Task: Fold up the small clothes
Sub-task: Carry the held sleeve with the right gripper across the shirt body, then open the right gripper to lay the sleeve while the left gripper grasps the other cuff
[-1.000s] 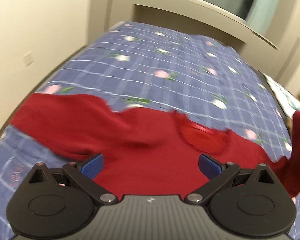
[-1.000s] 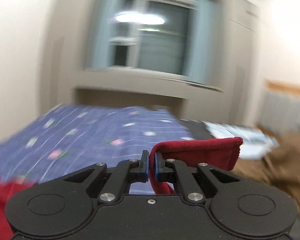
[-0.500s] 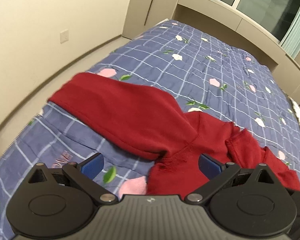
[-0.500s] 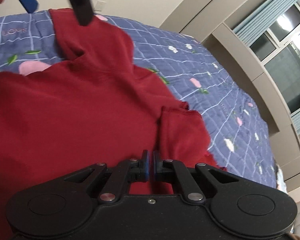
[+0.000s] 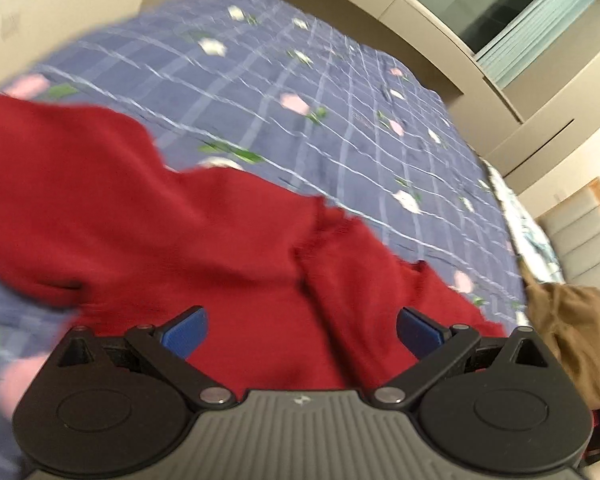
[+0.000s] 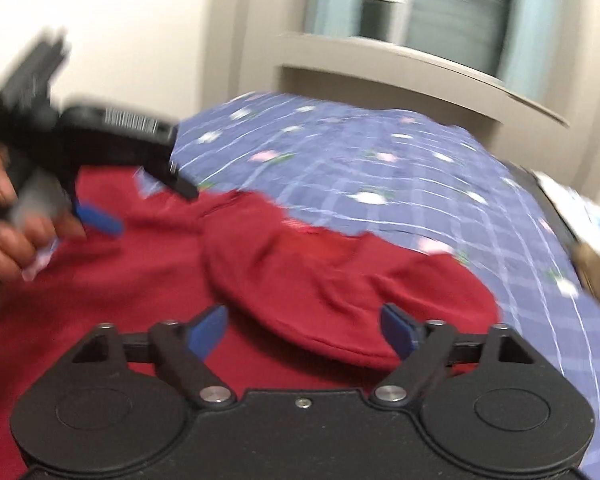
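While your left gripper (image 5: 302,334) hangs spread and empty, one red garment (image 5: 172,240) lies on the blue bedspread (image 5: 300,80). From the right wrist, your right gripper (image 6: 302,330) gapes over that garment (image 6: 300,276), gripping nothing.

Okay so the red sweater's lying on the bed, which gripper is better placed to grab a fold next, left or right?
Probably the right gripper. Its open fingers straddle a raised, folded-over flap of the red sweater, an edge it can pinch. The left gripper, also open, hovers over flatter cloth with no clear edge between its fingers.
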Demonstrator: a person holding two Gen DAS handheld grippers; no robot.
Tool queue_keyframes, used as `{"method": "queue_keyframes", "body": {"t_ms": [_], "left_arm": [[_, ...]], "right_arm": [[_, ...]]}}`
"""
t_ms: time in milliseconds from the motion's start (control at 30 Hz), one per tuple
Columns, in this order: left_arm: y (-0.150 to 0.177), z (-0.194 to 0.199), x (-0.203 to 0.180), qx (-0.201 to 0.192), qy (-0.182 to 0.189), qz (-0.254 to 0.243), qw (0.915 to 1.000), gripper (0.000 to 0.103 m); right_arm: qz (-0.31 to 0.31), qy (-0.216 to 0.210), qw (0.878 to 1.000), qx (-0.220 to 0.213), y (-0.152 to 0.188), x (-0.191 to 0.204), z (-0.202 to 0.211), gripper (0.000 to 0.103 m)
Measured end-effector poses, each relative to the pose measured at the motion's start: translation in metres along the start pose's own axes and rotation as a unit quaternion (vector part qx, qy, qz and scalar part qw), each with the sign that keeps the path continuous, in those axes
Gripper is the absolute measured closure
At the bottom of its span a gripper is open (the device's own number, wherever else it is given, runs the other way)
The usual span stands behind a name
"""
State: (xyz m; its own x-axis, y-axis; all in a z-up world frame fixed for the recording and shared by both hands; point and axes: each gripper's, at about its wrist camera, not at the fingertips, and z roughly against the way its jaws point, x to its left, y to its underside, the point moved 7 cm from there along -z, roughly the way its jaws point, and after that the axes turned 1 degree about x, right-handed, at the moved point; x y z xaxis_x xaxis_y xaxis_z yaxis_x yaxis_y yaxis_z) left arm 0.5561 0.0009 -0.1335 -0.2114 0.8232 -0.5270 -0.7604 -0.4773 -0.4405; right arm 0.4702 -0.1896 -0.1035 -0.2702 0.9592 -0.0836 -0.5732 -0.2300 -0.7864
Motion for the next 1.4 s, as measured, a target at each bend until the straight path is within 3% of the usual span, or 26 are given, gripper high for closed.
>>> {"method": "queue_keyframes", "body": {"t_ms": [133,233,267,300,367,433,633,767,967,1033,1067,1100,1167,1200,1233,1300,1367,1400], "left_arm": [[-0.001,-0.035,-0.001,0.027,-0.003,0.068,0.9974,0.023],[-0.003,-0.045,0.005,0.013,-0.016,0.103,0.9945,0.036],[-0.004,-0.045,0.005,0.006,-0.016,0.104,0.9945,0.048],[-0.004,-0.045,0.003,0.002,-0.015,0.104,0.9944,0.069],[-0.004,-0.046,0.001,0.002,-0.004,0.11,0.9939,0.091],[-0.005,-0.043,-0.002,-0.006,0.007,0.109,0.994,0.097],[-0.013,0.007,-0.015,-0.099,0.023,0.059,0.9931,0.1],[-0.004,0.046,-0.006,-0.168,-0.028,0.003,0.9853,0.1],[0.023,0.032,0.031,-0.12,-0.085,-0.011,0.9891,0.099],[0.025,0.031,0.033,-0.113,-0.088,-0.009,0.9897,0.093],[0.024,0.03,0.033,-0.109,-0.084,-0.005,0.9904,0.083],[0.019,0.029,0.037,-0.108,-0.08,0.001,0.9909,0.063],[0.017,0.03,0.039,-0.107,-0.078,0.012,0.9911,0.046],[0.016,0.029,0.042,-0.108,-0.084,0.017,0.9905,0.049],[0.015,0.027,0.044,-0.105,-0.091,0.018,0.9902,0.052],[0.016,0.024,0.05,-0.093,-0.111,0.024,0.9892,0.086],[0.016,0.021,0.054,-0.085,-0.121,0.032,0.9885,0.093],[0.016,0.023,0.053,-0.087,-0.116,0.033,0.9889,0.098]], "right_arm": [[-0.074,0.026,0.997,-0.015,0.006,-0.037,0.021,0.014],[-0.102,0.03,0.994,-0.02,0.01,-0.056,0.027,0.014],[-0.109,0.031,0.993,-0.021,0.011,-0.06,0.028,0.014],[-0.113,0.033,0.993,-0.021,0.01,-0.064,0.027,0.014],[-0.123,0.034,0.992,-0.02,0.01,-0.07,0.026,0.014],[-0.133,0.035,0.99,-0.021,0.011,-0.074,0.028,0.014],[-0.131,0.043,0.99,-0.022,0.01,-0.079,0.027,0.014],[-0.133,0.049,0.99,-0.022,0.011,-0.087,0.027,0.013],[-0.146,0.046,0.988,-0.008,0.009,-0.111,0.006,0.013],[-0.155,0.054,0.986,0.001,0.004,-0.129,-0.007,0.013],[-0.162,0.051,0.985,0.006,0.002,-0.138,-0.014,0.013],[-0.173,0.046,0.984,0.012,0.0,-0.147,-0.023,0.014],[-0.204,0.037,0.978,0.028,-0.001,-0.166,-0.043,0.016],[-0.224,0.023,0.974,0.038,-0.001,-0.175,-0.055,0.017],[-0.241,0.012,0.969,0.046,0.0,-0.181,-0.066,0.023],[-0.263,0.001,0.963,0.066,0.003,-0.189,-0.086,0.04],[-0.27,-0.012,0.959,0.087,0.006,-0.19,-0.104,0.078],[-0.271,-0.017,0.958,0.095,0.007,-0.188,-0.11,0.084]]}}
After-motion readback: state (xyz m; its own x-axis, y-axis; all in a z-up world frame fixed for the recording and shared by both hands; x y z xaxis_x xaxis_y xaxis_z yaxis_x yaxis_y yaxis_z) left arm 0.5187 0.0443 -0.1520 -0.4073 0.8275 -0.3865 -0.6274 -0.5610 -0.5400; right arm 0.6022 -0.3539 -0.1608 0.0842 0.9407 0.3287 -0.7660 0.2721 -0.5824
